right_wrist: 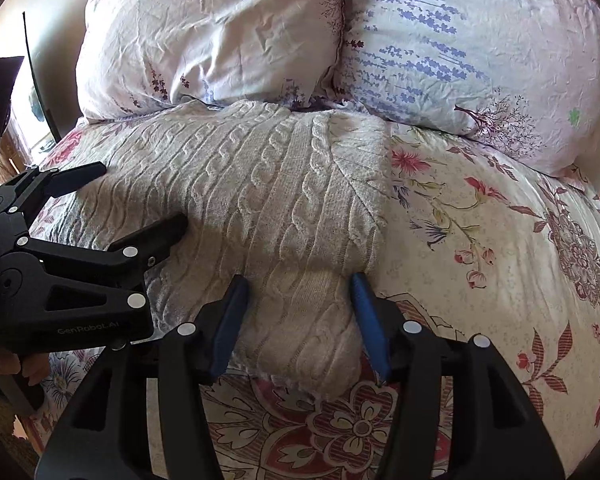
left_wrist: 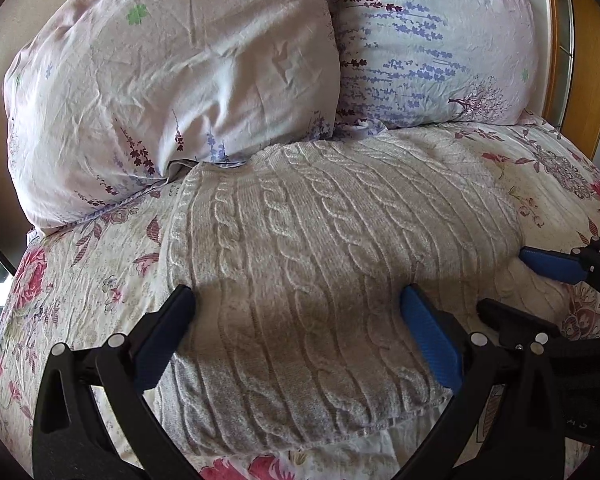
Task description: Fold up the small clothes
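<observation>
A cream cable-knit sweater (left_wrist: 320,232) lies folded on the flowered bedspread (left_wrist: 80,280), its far edge against the pillows. My left gripper (left_wrist: 298,296) is open, its blue-padded fingers spread wide over the sweater's near edge, holding nothing. In the right wrist view the sweater (right_wrist: 260,184) fills the middle left. My right gripper (right_wrist: 298,284) is open, its fingers straddling the sweater's near right corner. The left gripper (right_wrist: 140,204) shows at the left in the right wrist view, also open. The right gripper's fingertips (left_wrist: 548,264) show at the right edge of the left wrist view.
Two lavender-print pillows (left_wrist: 172,80) (left_wrist: 432,44) stand at the head of the bed. A wooden headboard (left_wrist: 584,60) is at the far right. The bedspread (right_wrist: 480,240) extends to the right of the sweater.
</observation>
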